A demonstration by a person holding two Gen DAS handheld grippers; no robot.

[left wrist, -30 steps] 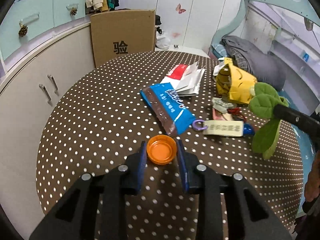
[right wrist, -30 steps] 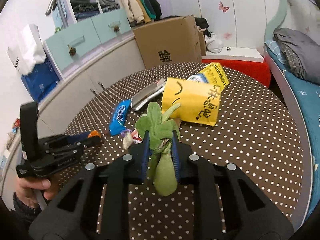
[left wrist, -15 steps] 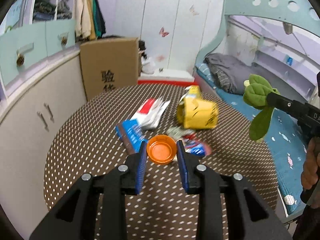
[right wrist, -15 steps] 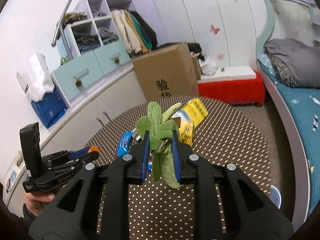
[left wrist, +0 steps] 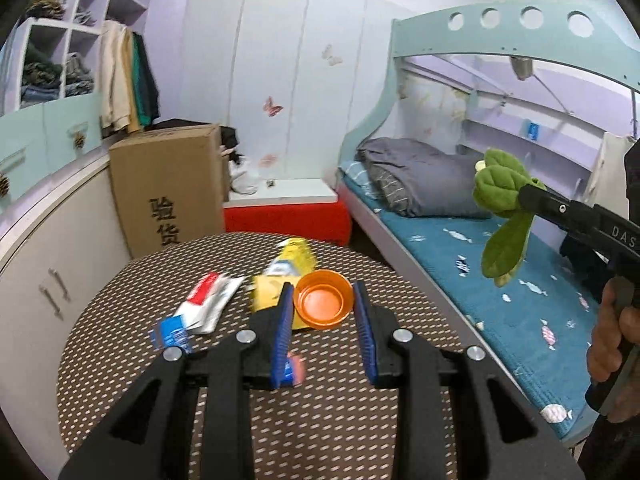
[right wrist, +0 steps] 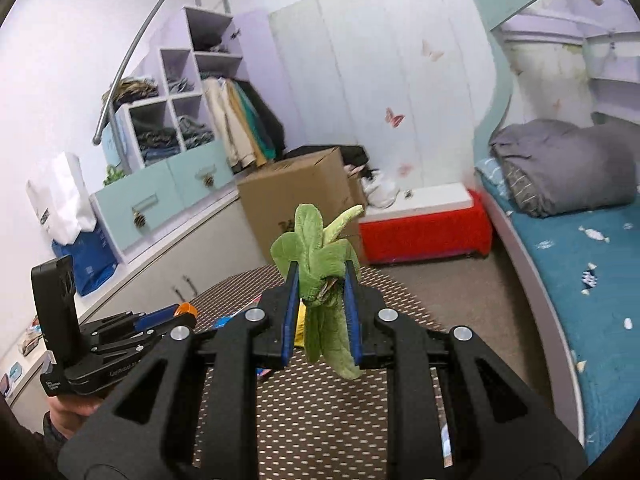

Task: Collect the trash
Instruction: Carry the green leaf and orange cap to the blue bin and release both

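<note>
My left gripper [left wrist: 323,295] is shut on an orange bottle cap [left wrist: 323,305] and holds it high above the round polka-dot table [left wrist: 320,420]. My right gripper [right wrist: 320,276] is shut on a green plush leafy toy [right wrist: 320,264], held in the air over the table's edge; the toy also shows in the left wrist view [left wrist: 500,208]. On the table lie a yellow snack bag [left wrist: 280,280], a red and white wrapper [left wrist: 208,300] and a blue wrapper [left wrist: 172,332]. The left gripper with the cap appears in the right wrist view [right wrist: 168,318].
A cardboard box [left wrist: 168,184] stands beyond the table by white cabinets [left wrist: 52,272]. A red and white step [left wrist: 284,212] and a bunk bed [left wrist: 500,280] with a grey blanket [left wrist: 416,180] are to the right.
Both grippers have risen away from the table with their loads, the cap and the plush toy. The table looks smaller and lower in both views.
</note>
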